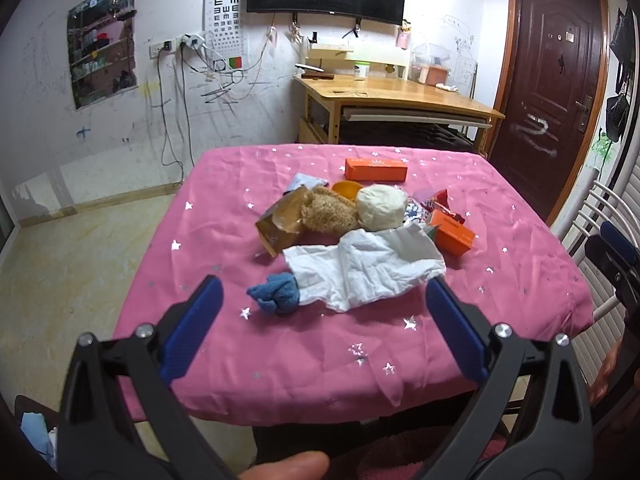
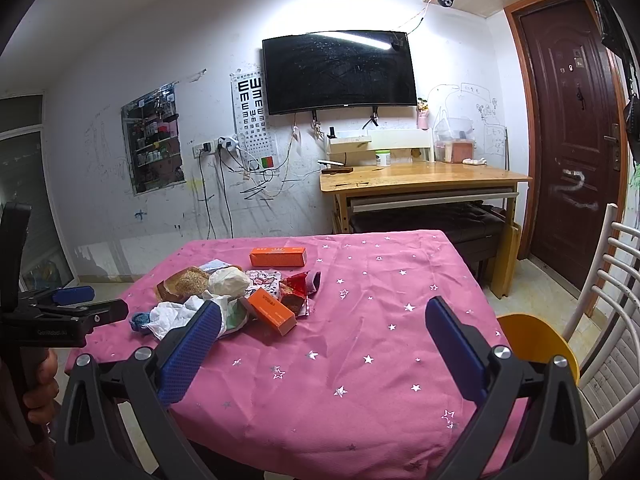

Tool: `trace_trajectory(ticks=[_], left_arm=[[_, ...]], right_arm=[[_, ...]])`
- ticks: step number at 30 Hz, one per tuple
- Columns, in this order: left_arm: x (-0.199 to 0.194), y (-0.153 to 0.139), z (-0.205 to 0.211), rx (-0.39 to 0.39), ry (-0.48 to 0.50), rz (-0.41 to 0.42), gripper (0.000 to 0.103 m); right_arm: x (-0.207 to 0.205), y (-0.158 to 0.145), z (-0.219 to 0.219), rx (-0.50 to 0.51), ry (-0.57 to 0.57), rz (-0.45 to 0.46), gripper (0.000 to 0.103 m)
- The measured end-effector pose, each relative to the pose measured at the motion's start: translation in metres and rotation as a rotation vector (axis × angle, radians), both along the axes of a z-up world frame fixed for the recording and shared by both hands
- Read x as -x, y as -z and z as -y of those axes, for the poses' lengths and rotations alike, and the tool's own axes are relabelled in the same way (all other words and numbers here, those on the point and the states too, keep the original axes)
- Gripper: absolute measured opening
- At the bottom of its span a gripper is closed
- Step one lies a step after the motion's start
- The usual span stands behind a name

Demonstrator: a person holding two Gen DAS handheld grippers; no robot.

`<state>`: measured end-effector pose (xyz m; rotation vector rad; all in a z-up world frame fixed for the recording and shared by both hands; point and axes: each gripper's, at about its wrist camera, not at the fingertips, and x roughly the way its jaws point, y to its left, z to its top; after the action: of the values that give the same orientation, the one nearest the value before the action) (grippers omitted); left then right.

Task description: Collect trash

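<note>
both wrist views look forward over a pink table [image 1: 320,360] toward the tv wall; left sits nearer, tilted steeper.

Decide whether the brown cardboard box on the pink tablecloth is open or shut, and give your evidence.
Open. The brown cardboard box lies on its side, its end flap folded outward. Whether anything is inside cannot be told.

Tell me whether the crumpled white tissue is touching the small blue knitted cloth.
Touching. The left wrist view shows the white tissue with its lower left edge lying against the blue cloth, no pink tablecloth between them.
</note>
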<state>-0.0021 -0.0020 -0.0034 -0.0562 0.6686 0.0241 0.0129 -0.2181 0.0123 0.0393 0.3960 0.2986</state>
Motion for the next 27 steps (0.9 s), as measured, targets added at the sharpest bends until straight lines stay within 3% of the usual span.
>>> trace_trajectory(ticks=[27], left_arm=[[-0.0013,0.0034,0.0016,-0.002,0.0,-0.001,0.097]], right_arm=[[0.0023,-0.0063,0.0012,0.004,0.003,0.007,0.096]])
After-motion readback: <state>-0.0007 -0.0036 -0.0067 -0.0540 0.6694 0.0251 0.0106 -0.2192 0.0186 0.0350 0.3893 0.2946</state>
